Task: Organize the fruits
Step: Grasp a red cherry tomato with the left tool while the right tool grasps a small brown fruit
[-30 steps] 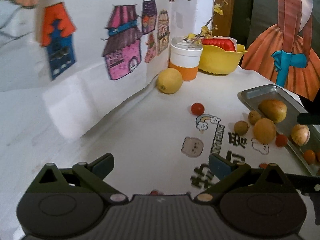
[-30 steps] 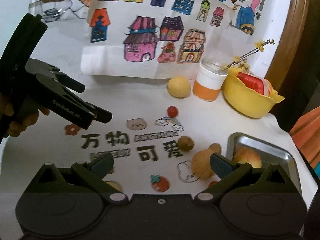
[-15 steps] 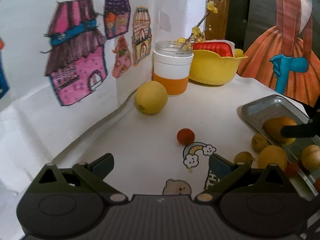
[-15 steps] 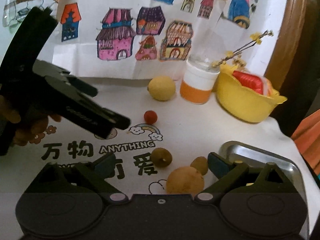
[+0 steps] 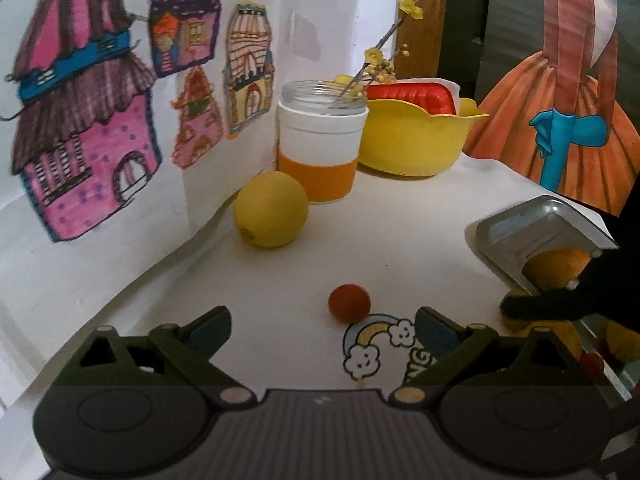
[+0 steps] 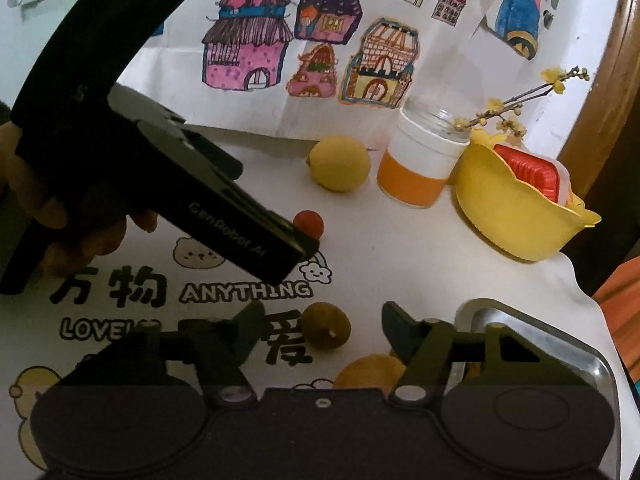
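Note:
My left gripper (image 5: pixel 322 330) is open just above the white printed table cover, with a small red tomato (image 5: pixel 349 303) right ahead between its fingertips. Further back, a yellow lemon (image 5: pixel 271 210) lies by the wall. In the right wrist view my right gripper (image 6: pixel 323 322) is open, and a small brown round fruit (image 6: pixel 326 330) lies on the cover between its fingers, untouched. An orange-yellow fruit (image 6: pixel 370 372) sits partly hidden under the right finger. The left gripper (image 6: pixel 300 250) reaches in from the left, its tip next to the tomato (image 6: pixel 308 222).
A metal tray (image 6: pixel 560 344) at the right edge holds fruit, mostly hidden; an orange one (image 5: pixel 556 264) shows in it. An orange-banded glass jar (image 5: pixel 322 148) with a twig and a yellow bowl (image 5: pixel 416 140) stand at the back. Paper house drawings (image 5: pixel 88 128) cover the wall.
My left gripper has moved forward to the red tomato and the lemon. My right gripper has moved forward and down, so the brown fruit now lies between its fingers.

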`<state>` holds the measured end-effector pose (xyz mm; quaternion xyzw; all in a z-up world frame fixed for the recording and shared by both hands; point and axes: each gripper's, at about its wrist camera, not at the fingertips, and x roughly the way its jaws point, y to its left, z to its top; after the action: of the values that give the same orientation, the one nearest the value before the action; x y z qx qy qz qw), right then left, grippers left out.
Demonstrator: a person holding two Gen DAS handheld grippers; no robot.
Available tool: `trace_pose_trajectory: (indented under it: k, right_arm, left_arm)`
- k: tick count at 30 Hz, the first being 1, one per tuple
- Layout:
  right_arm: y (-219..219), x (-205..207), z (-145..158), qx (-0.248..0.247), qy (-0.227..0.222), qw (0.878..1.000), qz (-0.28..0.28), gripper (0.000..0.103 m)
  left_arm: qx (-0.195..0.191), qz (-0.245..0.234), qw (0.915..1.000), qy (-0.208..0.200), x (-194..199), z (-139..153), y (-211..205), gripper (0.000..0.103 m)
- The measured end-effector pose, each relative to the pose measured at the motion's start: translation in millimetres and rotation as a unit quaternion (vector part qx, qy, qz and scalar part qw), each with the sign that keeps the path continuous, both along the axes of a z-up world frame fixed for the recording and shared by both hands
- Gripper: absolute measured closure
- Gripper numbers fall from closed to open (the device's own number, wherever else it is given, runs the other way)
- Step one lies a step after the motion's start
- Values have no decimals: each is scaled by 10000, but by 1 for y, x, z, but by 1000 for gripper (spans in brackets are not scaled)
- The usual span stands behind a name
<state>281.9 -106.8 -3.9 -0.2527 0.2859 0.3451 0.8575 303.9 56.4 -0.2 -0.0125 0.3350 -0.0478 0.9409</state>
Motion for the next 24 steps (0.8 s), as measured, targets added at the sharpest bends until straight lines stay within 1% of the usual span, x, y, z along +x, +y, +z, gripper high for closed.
trace_pose_trajectory:
  k: [2, 5, 6, 9, 10, 11, 13, 14, 16, 17, 19, 20, 22, 24]
  right_arm:
    - [2, 2, -3, -48, 18, 10000, 44, 49]
    - [3, 5, -3, -60, -20, 9999, 82, 51]
    - [3, 6, -3, -74, -33, 9999, 78, 52]
    - [5, 5, -4, -169, -118, 9997, 111, 56]
    - [6, 5, -3, -202, -152, 9996, 119, 56]
    - [6, 5, -4, -249, -185, 9994, 124, 58]
    - [7, 4, -4, -331, -245, 9991, 139, 63]
    - [8, 3, -4, -360, -266, 9989, 154, 64]
    - [9, 1, -5, -436, -300, 9984, 188, 68]
    - [10, 0, -5, -472, -315, 9982, 201, 71]
    - [11, -2, -6, -545, -375, 9976, 213, 73]
    - [11, -3, -6, -576, -412, 9972, 222, 73]
    - [11, -5, -6, -598, -442, 9970, 227, 73]
    - [9, -7, -6, -570, -437, 9972, 208, 73]
  left_arm:
    - [-14, -54, 10000, 25, 4, -1, -1, 10]
    - [-37, -129, 9999, 83, 9, -3, -2, 16]
    - [-42, -140, 9998, 96, 10, -4, -2, 20]
    - [-92, -153, 9998, 131, 14, -6, -2, 25]
    - [-83, -153, 9998, 105, 14, -6, -2, 29]
    - [-68, -169, 9998, 89, 14, -6, -3, 31]
    - [-52, -206, 9998, 64, 13, -7, -4, 39]
    - [-42, -234, 9997, 54, 13, -7, -6, 41]
    - [-30, -291, 9996, 34, 12, -7, -8, 52]
    - [-26, -318, 9995, 27, 12, -7, -9, 55]
    - [-3, -358, 9994, 22, 11, -7, -11, 67]
    - [6, -366, 9993, 15, 11, -7, -13, 69]
    - [-8, -364, 9993, 19, 10, -7, -13, 77]
    - [-45, -362, 9993, 40, 8, -6, -13, 77]
